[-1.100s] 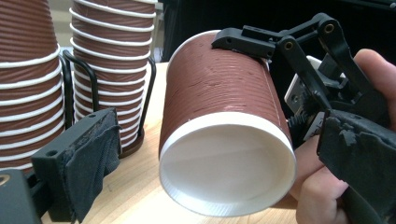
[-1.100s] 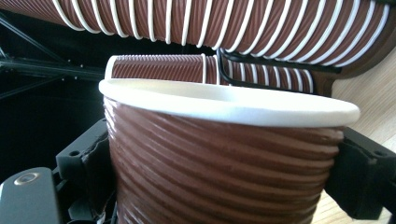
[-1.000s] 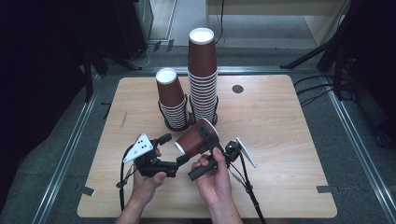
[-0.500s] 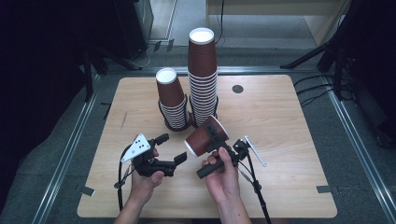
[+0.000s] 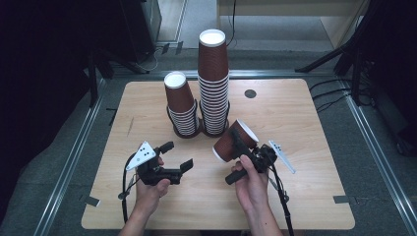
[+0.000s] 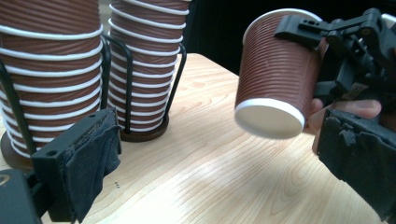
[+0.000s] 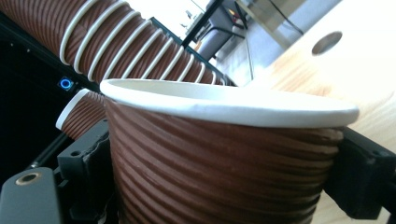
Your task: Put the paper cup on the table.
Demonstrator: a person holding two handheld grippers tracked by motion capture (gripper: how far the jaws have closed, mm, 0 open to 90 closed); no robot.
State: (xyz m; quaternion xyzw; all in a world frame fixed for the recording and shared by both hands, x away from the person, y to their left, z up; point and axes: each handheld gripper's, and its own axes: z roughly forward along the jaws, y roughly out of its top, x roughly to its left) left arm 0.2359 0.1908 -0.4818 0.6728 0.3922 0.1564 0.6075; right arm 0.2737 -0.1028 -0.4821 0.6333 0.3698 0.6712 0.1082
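Wooden table (image 5: pixel 305 128), right hand-held gripper (image 5: pixel 239 157) clamping unmarked brown cup (image 5: pixel 231 142), left hand-held gripper (image 5: pixel 178 156) wide

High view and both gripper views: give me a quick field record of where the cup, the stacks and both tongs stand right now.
held cup: brown ribbed paper cup, tilted, off the table, white base toward the left tongs
right tongs: shut on the paper cup, one jaw on each side of its wall
left tongs: open, holding nothing, low over the table
tall stack: upside-down cups in a black wire holder
short stack: upside-down cups in the holder beside it
table: light wood, dark round hole near the far edge
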